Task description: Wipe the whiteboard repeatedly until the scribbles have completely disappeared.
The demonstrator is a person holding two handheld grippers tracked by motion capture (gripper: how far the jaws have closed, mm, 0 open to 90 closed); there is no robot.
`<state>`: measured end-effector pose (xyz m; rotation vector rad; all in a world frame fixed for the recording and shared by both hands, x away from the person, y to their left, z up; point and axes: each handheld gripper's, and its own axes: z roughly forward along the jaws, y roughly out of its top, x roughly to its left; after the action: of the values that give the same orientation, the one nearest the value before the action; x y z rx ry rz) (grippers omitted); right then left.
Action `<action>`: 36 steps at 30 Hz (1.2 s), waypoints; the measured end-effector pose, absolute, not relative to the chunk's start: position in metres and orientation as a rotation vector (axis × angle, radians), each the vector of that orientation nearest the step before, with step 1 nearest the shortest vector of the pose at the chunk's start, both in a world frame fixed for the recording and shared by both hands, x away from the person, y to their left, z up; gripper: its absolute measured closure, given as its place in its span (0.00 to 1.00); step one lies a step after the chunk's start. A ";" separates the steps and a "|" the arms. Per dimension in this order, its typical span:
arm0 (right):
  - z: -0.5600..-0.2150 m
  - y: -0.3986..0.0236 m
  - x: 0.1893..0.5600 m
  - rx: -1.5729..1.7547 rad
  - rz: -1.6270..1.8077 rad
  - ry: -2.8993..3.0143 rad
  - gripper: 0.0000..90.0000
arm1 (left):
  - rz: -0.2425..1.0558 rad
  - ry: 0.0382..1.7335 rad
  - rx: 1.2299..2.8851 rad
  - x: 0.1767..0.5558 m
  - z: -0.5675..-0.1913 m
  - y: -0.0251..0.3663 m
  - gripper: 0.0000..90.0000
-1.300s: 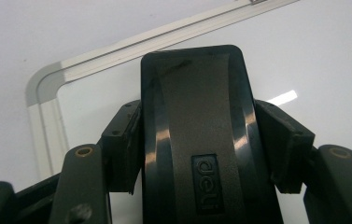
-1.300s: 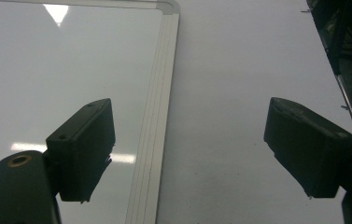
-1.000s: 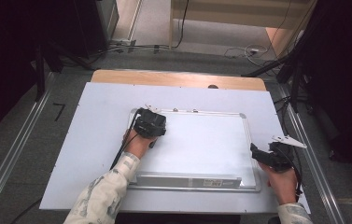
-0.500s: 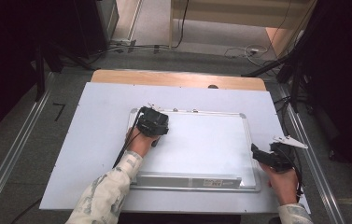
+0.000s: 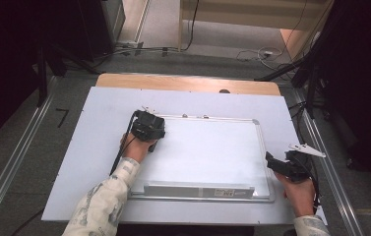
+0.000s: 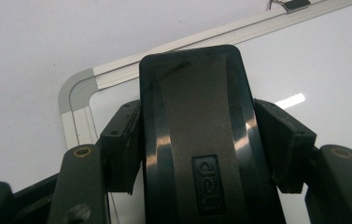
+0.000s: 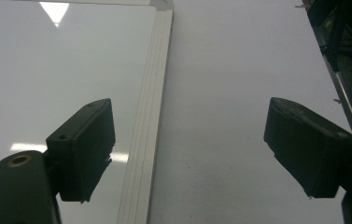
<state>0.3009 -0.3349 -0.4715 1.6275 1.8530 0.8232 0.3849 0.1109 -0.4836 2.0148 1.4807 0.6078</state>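
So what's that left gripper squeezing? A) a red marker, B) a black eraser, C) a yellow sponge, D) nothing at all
B: in the left gripper view, the left gripper has both jaws pressed against the sides of a black eraser that sits over the whiteboard near its rounded corner.

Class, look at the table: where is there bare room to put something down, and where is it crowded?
Bare: the whiteboard's middle, between the left claw holding the black eraser and the open right claw; also the white table sheet left of the frame and along the far edge. Crowded: the board's far-left corner and its right edge.
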 end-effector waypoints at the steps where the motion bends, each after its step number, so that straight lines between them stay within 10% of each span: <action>1: -0.471 -0.335 0.301 1.626 0.823 1.853 0.17 | 0.611 1.481 2.012 0.385 -0.484 0.110 0.43; 20: -0.471 -0.334 0.301 1.629 0.829 1.858 0.17 | 0.563 1.360 2.070 0.402 -0.483 0.061 0.43; 36: -0.471 -0.335 0.300 1.628 0.825 1.851 0.17 | 0.583 1.369 2.088 0.381 -0.484 0.095 0.43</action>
<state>0.3002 -0.3353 -0.4713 1.6283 1.8514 0.8248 0.3806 0.0949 -0.4836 2.0880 1.3685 0.5831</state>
